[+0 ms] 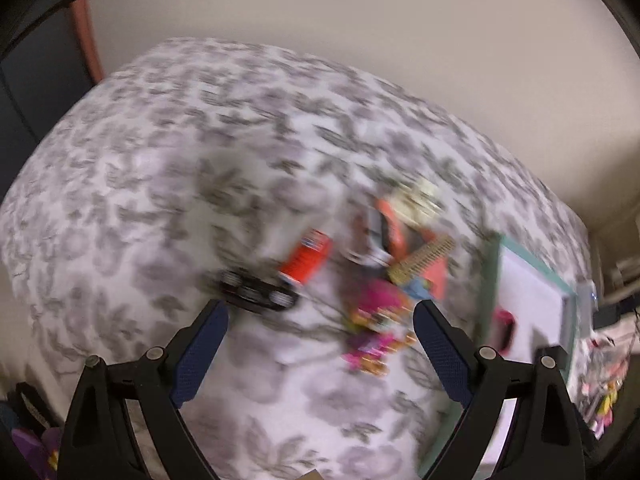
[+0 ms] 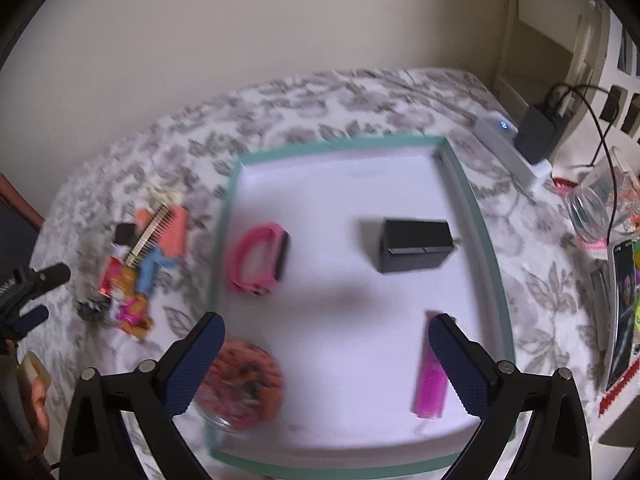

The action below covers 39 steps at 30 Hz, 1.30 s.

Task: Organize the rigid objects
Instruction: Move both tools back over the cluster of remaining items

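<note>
My right gripper (image 2: pixel 324 328) gapes empty over tray (image 2: pixel 472 184) centre | left gripper (image 1: pixel 320 312) wide, empty | pink lighter (image 2: pixel 430 384) lower right

No words, brand names or numbers can be read in either view. A label patch is seen on the orange can (image 1: pixel 306 258), but it is blurred beyond reading. A small blue lit symbol is shown on the white device (image 2: pixel 505 132) at the table's far corner; its shape cannot be made out.
</note>
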### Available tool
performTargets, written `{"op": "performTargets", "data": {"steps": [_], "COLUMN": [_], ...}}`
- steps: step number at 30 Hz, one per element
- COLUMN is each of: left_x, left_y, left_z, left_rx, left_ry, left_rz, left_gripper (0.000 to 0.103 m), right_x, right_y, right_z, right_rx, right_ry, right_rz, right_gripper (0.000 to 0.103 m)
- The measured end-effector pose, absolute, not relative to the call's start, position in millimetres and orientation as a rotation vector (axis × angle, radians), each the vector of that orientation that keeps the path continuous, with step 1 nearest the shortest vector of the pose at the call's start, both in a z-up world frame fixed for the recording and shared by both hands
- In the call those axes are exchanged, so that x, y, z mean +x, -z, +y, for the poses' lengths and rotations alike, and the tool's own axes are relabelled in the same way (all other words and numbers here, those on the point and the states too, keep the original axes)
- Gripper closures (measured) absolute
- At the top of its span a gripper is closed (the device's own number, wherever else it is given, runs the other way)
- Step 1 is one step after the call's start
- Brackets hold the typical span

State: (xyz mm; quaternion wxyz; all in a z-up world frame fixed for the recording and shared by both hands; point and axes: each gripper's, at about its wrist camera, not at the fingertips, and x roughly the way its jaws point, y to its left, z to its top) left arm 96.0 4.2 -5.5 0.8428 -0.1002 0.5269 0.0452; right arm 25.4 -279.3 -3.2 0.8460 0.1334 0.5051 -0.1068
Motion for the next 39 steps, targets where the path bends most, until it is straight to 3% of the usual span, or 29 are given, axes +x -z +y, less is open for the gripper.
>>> {"op": "performTargets", "data": {"steps": [13, 28, 39], "left_x": [103, 102, 128], "left_y": [-5, 19, 51], "left_z": [94, 166, 113], "left_rx": [-0.216, -0.37, -0.275], "left_ry": [-0.289, -0.434, -0.257], "left_rz": [1.064, 1.167, 1.275], "left_gripper": [0.009, 0.009, 0.009], "right_x": [49, 93, 109], "right_y": [-22, 26, 62], "right_z": [-206, -131, -116], "right_rx": [0.259, 0.123, 0.104], "right_ry": [0.043, -0.065, -0.078], "right_rz": [0.995, 1.125, 1.202], "right_gripper": [0.0, 0.0, 0.0]}}
